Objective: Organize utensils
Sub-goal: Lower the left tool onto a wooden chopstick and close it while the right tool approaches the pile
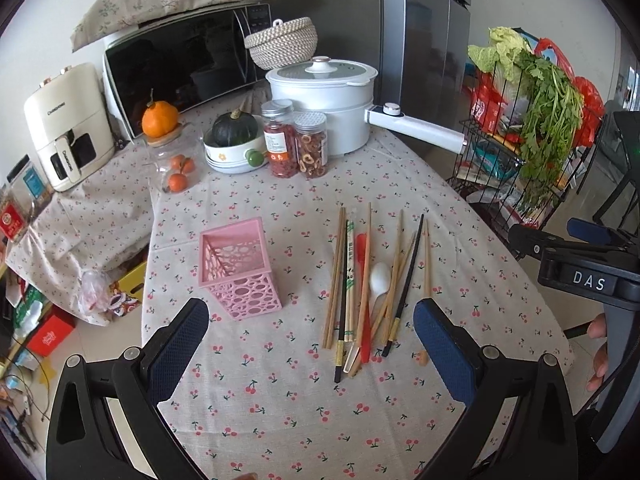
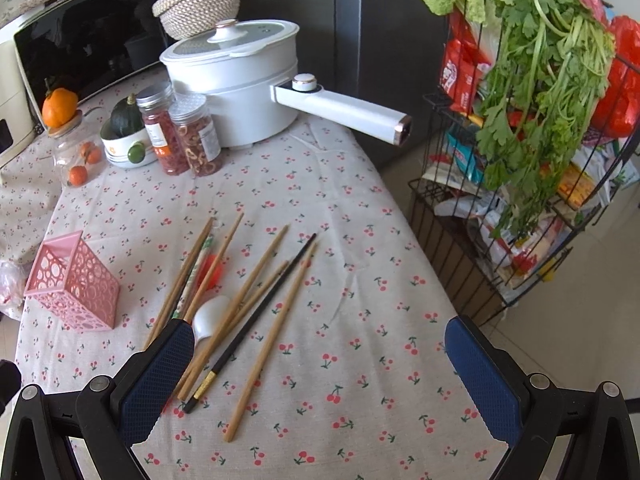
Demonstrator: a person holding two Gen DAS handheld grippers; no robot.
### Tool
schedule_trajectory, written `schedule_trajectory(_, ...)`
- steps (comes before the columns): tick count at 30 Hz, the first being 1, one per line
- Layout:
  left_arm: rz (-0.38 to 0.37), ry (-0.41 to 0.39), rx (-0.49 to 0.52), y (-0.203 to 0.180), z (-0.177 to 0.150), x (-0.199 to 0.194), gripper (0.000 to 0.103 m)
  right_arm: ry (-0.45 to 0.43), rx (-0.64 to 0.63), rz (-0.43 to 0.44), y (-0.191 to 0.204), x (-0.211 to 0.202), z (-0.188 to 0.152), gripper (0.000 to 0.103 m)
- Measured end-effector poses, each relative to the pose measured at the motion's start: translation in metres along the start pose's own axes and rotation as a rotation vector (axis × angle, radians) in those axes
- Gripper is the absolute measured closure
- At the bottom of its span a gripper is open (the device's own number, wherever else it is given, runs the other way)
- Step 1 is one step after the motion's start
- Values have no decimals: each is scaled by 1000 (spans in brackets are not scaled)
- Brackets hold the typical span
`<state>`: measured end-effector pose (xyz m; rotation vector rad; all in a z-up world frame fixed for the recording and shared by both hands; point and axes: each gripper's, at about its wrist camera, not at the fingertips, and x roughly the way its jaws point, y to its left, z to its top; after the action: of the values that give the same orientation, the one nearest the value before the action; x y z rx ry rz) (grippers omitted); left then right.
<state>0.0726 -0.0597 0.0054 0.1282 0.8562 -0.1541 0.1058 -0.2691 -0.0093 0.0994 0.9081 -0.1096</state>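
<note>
A pink perforated utensil holder [image 1: 237,268] [image 2: 74,284] stands upright on the cherry-print tablecloth. To its right lie several wooden chopsticks [image 1: 335,276] [image 2: 272,336], black chopsticks [image 1: 406,292] [image 2: 260,312], a red utensil [image 1: 362,280] [image 2: 212,270] and a white spoon [image 1: 380,278] [image 2: 210,314]. My left gripper [image 1: 312,334] is open and empty, hovering in front of the holder and the pile. My right gripper [image 2: 320,364] is open and empty, just over the near ends of the chopsticks; it also shows at the right edge of the left wrist view [image 1: 576,252].
At the back of the table stand a white electric pot [image 1: 324,100] with a long handle [image 2: 344,114], two jars [image 1: 296,140], a bowl with a squash [image 1: 234,148] and a microwave [image 1: 180,64]. A wire rack with greens [image 2: 532,128] stands right of the table edge.
</note>
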Motion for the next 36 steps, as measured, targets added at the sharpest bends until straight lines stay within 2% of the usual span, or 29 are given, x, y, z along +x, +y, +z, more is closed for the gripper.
schedule_trajectory(5, -37, 97, -12, -16, 38, 42, 0, 79, 72, 20, -19, 27, 27, 0)
schedule_trajectory(9, -105, 193, -31, -26, 57, 89, 2, 167, 153, 85, -34, 60, 26, 0)
schedule_trajectory(12, -155, 256, -55, -32, 69, 127, 15, 233, 191, 131, -44, 85, 25, 0)
schedule_trajectory(15, -187, 309, -59, -40, 78, 167, 34, 258, 241, 138, -57, 105, 28, 0)
schedule_trajectory(17, -202, 338, -60, -47, 83, 194, 57, 281, 277, 147, -65, 117, 28, 2)
schedule_trajectory(20, -193, 373, -60, -54, 88, 229, 70, 316, 323, 170, -75, 132, 27, 7)
schedule_trajectory(25, -166, 397, -47, -65, 97, 267, 78, 367, 317, 198, -75, 152, 25, 12)
schedule_trajectory(30, -127, 428, -17, -74, 98, 291, 85, 382, 302, 185, -74, 161, 25, 13)
schedule_trajectory(32, -124, 437, -13, -76, 97, 296, 95, 387, 306, 193, -75, 164, 24, 13)
schedule_trajectory(36, -144, 410, 5, -75, 94, 285, 97, 406, 312, 216, -73, 173, 20, 18)
